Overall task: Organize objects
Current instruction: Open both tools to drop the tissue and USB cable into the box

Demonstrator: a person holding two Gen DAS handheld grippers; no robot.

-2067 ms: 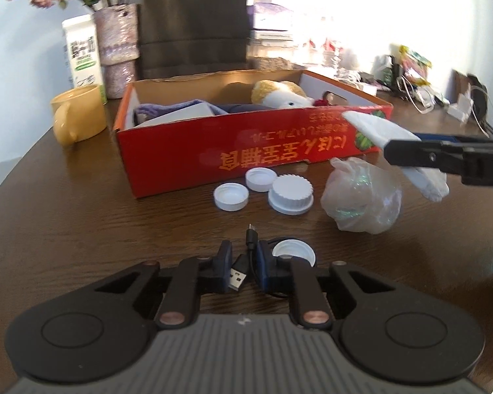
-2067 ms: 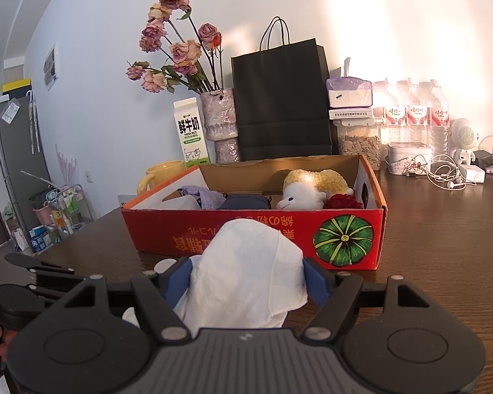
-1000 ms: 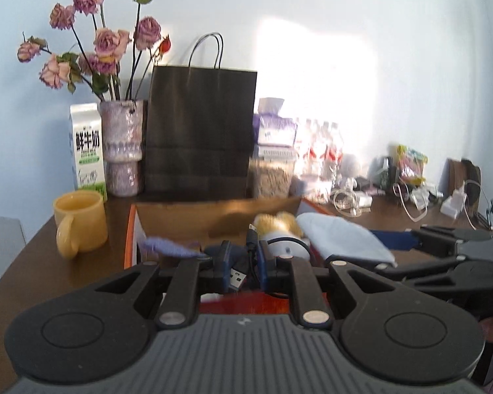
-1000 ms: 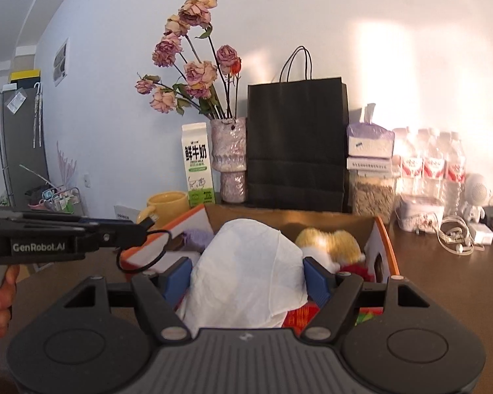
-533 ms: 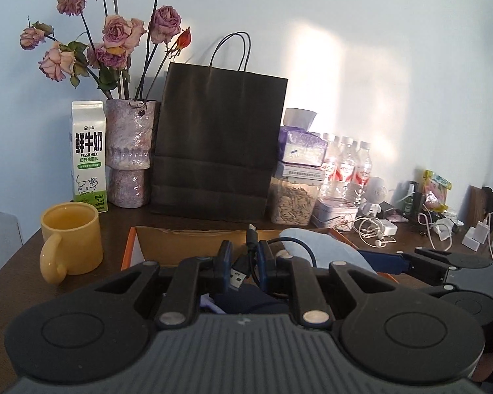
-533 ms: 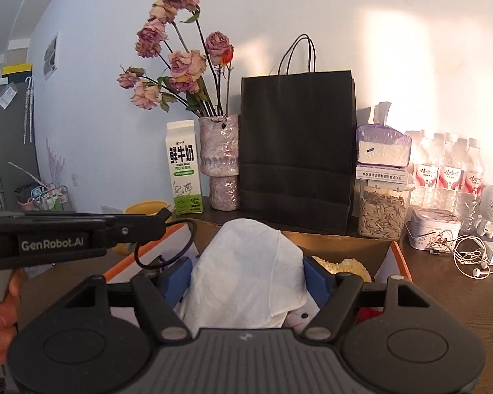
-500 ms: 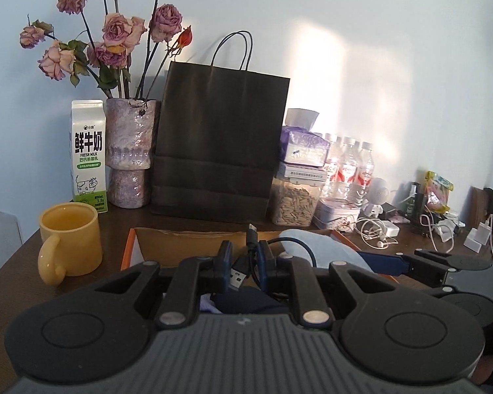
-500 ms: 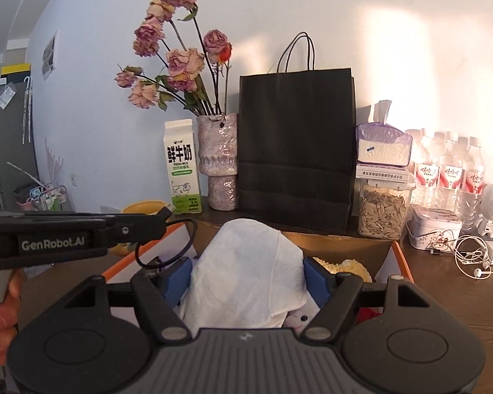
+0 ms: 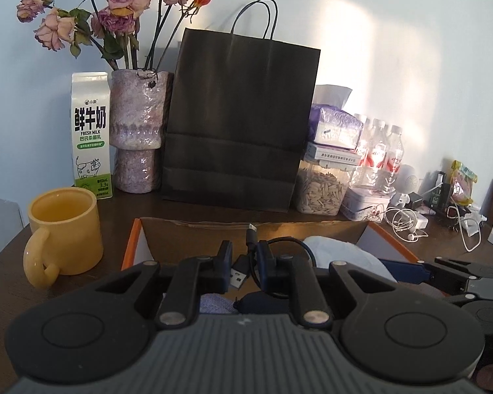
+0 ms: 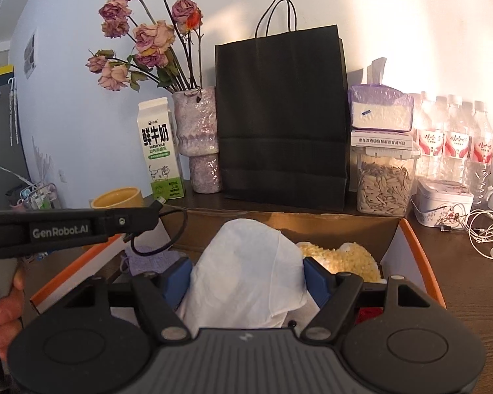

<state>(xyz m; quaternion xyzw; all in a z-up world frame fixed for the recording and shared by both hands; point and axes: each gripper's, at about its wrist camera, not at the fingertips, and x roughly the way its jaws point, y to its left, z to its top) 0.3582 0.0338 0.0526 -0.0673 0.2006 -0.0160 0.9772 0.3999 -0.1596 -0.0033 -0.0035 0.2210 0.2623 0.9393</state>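
Cable (image 9: 246, 264) and tissue (image 10: 246, 272) gripped — seemingly above box (image 10: 424, 259).

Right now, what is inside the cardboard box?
Inside the cardboard box a yellow fluffy toy, a purple cloth and something red show. The right claw and its white tissue cover the middle.

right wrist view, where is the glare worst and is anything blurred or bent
Right wrist view: warm sunlight washes out the wall and the water bottles at upper right; the black paper bag stays dark but sharp; fisheye bows the wall edge at far left. Left wrist view: a softer sun patch right of the bag, corners vignetted black, no motion blur.
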